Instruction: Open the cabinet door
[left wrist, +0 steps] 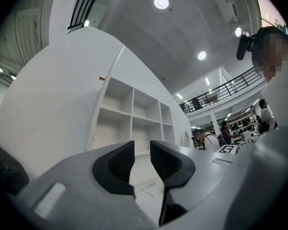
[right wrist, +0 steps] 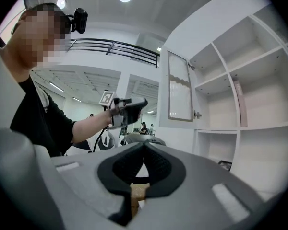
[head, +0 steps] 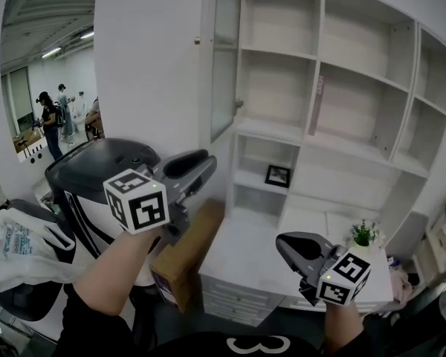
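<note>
The glass-panelled cabinet door (head: 224,65) stands swung out from the white shelving (head: 342,103), with a small knob (head: 238,104) on its free edge. In the right gripper view the door (right wrist: 178,92) hangs ajar at upper middle. My left gripper (head: 202,163) is held up below and left of the door, apart from it. Its jaws are open with nothing between them (left wrist: 142,147). My right gripper (head: 284,245) is low over the white counter (head: 245,255). It is shut and empty (right wrist: 144,146). The right gripper view also shows the left gripper (right wrist: 129,110) in the air.
A cardboard box (head: 186,255) leans at the counter's left end. A black and white rounded machine (head: 97,177) and a plastic bag (head: 22,248) are to the left. A picture frame (head: 277,175) sits in a low shelf, a small plant (head: 363,233) on the counter. People stand far left.
</note>
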Demonstrator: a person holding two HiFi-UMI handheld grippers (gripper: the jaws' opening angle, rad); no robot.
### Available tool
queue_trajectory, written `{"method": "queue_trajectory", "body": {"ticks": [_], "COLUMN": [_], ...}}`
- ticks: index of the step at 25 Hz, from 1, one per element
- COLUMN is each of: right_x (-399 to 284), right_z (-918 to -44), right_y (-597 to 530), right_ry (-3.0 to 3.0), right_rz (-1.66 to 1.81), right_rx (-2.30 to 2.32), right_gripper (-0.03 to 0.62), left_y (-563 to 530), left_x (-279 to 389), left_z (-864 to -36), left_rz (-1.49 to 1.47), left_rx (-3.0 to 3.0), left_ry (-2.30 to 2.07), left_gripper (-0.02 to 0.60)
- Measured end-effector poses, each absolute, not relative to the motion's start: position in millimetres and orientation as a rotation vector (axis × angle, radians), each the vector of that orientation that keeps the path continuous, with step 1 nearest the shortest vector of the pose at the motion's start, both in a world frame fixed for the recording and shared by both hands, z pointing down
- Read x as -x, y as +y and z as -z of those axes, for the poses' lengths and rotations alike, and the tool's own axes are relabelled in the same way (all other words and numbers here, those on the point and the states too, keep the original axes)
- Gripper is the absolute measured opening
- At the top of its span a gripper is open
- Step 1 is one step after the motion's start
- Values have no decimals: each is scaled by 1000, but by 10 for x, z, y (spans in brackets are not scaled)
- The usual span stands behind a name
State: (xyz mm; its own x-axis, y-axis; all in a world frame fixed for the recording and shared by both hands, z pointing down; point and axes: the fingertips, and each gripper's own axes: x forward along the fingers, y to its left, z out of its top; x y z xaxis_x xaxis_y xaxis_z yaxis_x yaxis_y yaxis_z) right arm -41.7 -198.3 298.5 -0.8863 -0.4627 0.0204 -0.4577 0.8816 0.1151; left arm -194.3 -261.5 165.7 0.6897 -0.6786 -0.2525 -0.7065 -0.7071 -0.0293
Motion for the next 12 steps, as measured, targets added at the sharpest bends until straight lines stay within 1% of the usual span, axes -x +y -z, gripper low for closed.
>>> {"method": "queue_trajectory", "body": {"ticks": [2, 6, 9, 12], "right_x": [368, 239, 70, -53], "right_z": [-3014, -3161, -3238, -3327], "right_y": [-1823, -1468, -1259, -1093], "right_ry": [-3004, -3021, -3074, -3103], "right_rz": [189, 185, 119, 73], "right_rx": [-731, -743, -796, -846], "right_gripper": [0, 0, 0, 0], "left_y": [-2344, -1716, -1363, -1134], "left_x": [1686, 1369, 1188, 1005], "left_z": [-2055, -2698, -3019, -3219], "left_rz": [-306, -249, -268, -256], "left_rx": [2836, 2876, 2924, 2920], "left_ry": [1101, 1095, 1097, 1098], "left_gripper": [72, 58, 57, 31]}}
